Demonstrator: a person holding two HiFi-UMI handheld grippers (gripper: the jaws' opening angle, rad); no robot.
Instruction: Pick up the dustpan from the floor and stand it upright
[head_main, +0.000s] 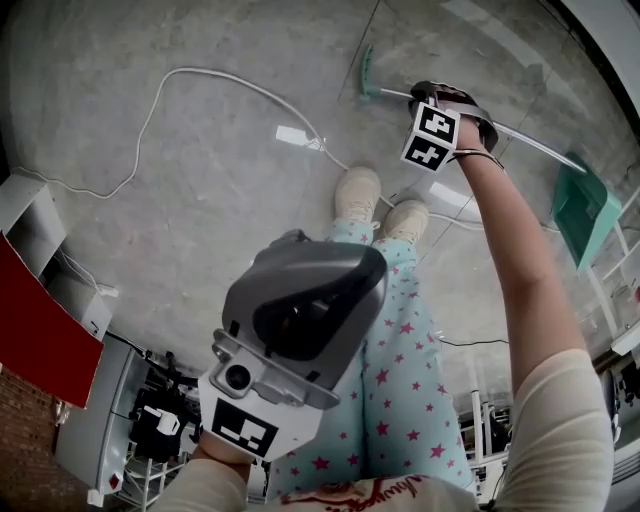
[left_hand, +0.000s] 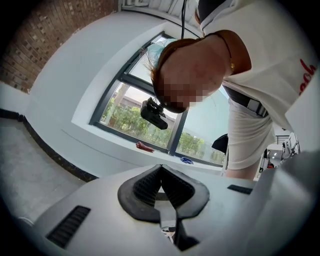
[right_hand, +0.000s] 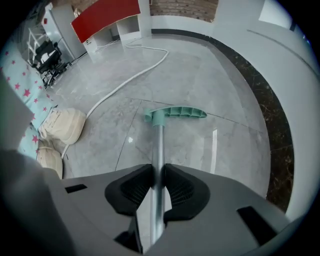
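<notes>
The dustpan lies on the grey floor, with its teal pan (head_main: 582, 215) at the right and a long metal pole (head_main: 525, 135) that runs left to a teal grip (head_main: 367, 78). My right gripper (head_main: 450, 100) points down over the pole, partway along it. In the right gripper view its pads (right_hand: 134, 189) press on the pole (right_hand: 158, 145) from both sides, and the teal grip (right_hand: 175, 114) lies ahead on the floor. My left gripper (head_main: 303, 312) hangs close under the head camera. It is shut with nothing in it (left_hand: 161, 169) and faces the person and a window.
A white cable (head_main: 200, 80) snakes over the floor past a small white block (head_main: 296, 135). The person's shoes (head_main: 357, 195) stand just short of the pole. A red and white cabinet (head_main: 40, 330) is at the left, and white frames (head_main: 620, 270) stand beside the pan.
</notes>
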